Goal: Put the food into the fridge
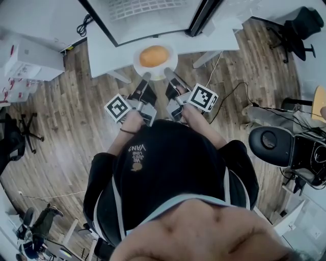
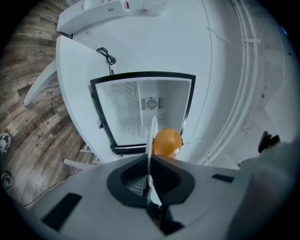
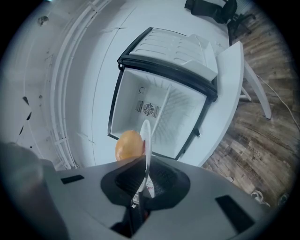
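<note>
Left gripper (image 1: pixel 146 76) (right gripper (image 1: pixel 169 73) too) pinches plate (image 1: pixel 172 60).

Open at 12 o'clock into the fridge (image 1: pixel 147 12) cavity, wide between dark frame edges at 11 and 1 o'clock. Split inside by a wire shelf (image 2: pixel 124 101).

Walled off at 1 o'clock by the door (image 3: pixel 178 44), swung wide.

Blocked low at 12 o'clock by the table (image 1: pixel 102 51) front edge, just under the plate (image 1: pixel 140 63). Cable (image 1: pixel 84 23) on the tabletop at 10 o'clock.

No gap between left gripper (image 1: pixel 145 76) and right gripper (image 1: pixel 169 74): both clamped on the plate rim.

Free over bare floor (image 1: pixel 66 117) at 9 o'clock. Black seat (image 1: pixel 270 145) at 3 o'clock, well apart.
</note>
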Demonstrator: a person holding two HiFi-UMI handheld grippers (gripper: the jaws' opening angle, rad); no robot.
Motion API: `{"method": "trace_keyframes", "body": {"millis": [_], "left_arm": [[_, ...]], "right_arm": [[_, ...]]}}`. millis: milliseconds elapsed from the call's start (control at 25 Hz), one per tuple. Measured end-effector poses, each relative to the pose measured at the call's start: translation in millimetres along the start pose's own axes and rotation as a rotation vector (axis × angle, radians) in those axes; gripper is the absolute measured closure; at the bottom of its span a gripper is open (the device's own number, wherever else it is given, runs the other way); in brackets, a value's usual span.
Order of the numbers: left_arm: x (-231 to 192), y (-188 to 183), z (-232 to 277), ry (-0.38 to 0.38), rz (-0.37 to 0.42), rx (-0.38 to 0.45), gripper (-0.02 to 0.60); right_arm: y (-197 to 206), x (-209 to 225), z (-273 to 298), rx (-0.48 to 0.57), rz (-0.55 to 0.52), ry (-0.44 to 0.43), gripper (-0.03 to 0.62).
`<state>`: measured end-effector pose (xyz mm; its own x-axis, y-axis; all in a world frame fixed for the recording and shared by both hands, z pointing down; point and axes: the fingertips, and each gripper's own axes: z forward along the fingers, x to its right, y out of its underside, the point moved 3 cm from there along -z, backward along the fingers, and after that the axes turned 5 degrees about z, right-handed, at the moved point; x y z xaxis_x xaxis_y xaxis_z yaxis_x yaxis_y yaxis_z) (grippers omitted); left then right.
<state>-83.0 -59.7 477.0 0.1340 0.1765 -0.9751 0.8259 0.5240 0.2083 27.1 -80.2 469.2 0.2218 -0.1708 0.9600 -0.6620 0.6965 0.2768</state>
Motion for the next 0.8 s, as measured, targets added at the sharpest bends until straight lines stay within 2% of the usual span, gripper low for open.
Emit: {"method": "trace_keyframes", "body": {"millis": [520, 800], "left_arm": [[-12.2, -55.9, 26.8, 0.014, 0.013, -0.037, 0.555], [-15.6, -76.0, 34.6, 0.021, 0.005, -0.064, 0.555]], "right_arm": [[-12.7, 1.1, 56.5, 0.041, 0.015, 0.008, 0.568], [-17.9, -5.1, 78.1, 0.064, -0.031, -0.016, 0.568]]}}
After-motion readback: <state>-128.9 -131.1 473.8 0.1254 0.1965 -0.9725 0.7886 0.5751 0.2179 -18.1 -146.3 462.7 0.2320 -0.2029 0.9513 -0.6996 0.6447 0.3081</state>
